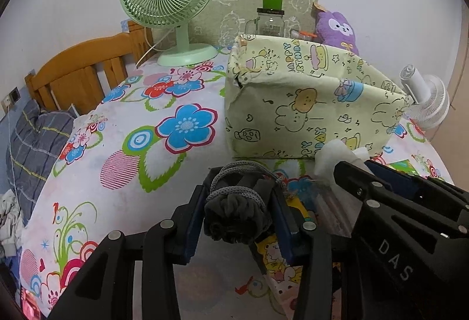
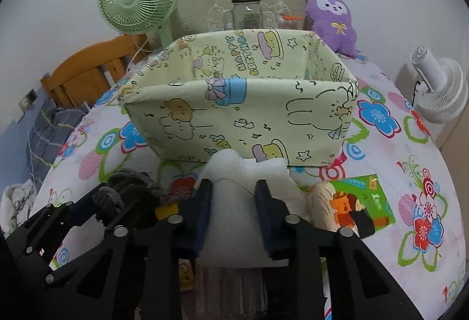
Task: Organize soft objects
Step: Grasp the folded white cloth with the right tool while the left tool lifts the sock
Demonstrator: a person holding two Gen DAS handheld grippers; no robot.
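Observation:
My left gripper (image 1: 239, 202) is shut on a dark grey knitted bundle (image 1: 234, 217) with a grey cord looped round it, held just above the floral table. My right gripper (image 2: 234, 202) is shut on a white foam piece (image 2: 234, 214), which also shows in the left wrist view (image 1: 337, 155). Both sit side by side in front of the pale yellow cartoon-print fabric bin (image 2: 240, 126), also in the left wrist view (image 1: 307, 114). The bin's inside looks bare from here. A purple plush toy (image 2: 331, 20) leans at the back right behind the bin.
A green desk fan (image 1: 167, 6) stands back left, a white fan (image 2: 439, 88) at the right edge. A glass jar (image 2: 246, 15) is behind the bin. A green picture card (image 2: 360, 202) and yellow packets lie by my right gripper. A wooden headboard (image 1: 82, 73) is left.

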